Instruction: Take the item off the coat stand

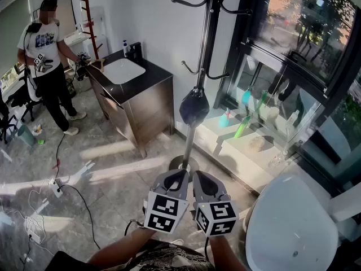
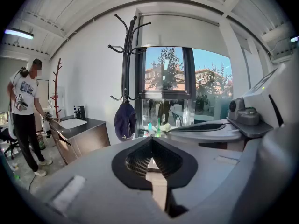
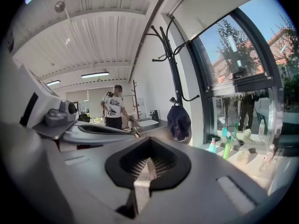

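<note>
left gripper [image 1: 179, 177] and right gripper [image 1: 202, 178], both closed empty, face cap [image 1: 194, 106] on coat stand [image 1: 208, 33].

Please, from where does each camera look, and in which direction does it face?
Head view: on the person's head, facing steeply down at the black metal coat stand; a bare forearm, the left hand-held gripper and the right hand-held gripper show.
Left gripper view: rides the left hand-held gripper, looking along its closed jaws toward the dark blue fabric cap.
Right gripper view: rides the right hand-held gripper, closed jaws, facing the same cap.
Shared: all views show the cap hanging on the stand.
</note>
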`<state>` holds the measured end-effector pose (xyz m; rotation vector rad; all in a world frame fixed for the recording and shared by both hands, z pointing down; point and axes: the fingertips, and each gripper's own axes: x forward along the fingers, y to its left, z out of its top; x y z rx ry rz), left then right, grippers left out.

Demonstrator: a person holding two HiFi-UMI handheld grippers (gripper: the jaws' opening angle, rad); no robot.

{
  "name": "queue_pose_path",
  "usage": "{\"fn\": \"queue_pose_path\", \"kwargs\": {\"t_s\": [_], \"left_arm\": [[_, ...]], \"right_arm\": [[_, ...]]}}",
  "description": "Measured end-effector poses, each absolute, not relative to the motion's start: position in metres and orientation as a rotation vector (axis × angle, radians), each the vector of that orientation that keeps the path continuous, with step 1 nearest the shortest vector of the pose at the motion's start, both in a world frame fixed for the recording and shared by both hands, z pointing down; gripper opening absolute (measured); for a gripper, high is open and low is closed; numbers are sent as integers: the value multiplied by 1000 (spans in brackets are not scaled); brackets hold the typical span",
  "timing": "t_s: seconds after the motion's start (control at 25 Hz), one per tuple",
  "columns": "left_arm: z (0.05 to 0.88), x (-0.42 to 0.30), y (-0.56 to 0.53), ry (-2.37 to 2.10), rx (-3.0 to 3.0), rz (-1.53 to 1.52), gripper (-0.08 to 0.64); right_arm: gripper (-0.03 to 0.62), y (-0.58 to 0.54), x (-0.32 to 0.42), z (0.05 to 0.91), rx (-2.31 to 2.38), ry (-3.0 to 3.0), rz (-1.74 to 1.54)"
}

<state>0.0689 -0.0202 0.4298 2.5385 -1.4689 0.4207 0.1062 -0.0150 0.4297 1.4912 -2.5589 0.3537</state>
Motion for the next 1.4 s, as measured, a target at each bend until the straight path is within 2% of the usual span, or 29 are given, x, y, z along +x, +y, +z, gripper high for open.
{"fn": "queue_pose_path", "kwargs": {"t_s": [0.68, 1.4], "left_arm": [[448, 63, -38, -1455, 2489, 428, -3], [459, 35, -172, -1360, 2505, 446, -3]], "right_arm": [[6, -37, 112, 443, 1512, -2515, 380], [14, -170, 92, 457, 1610, -2366, 347]]}}
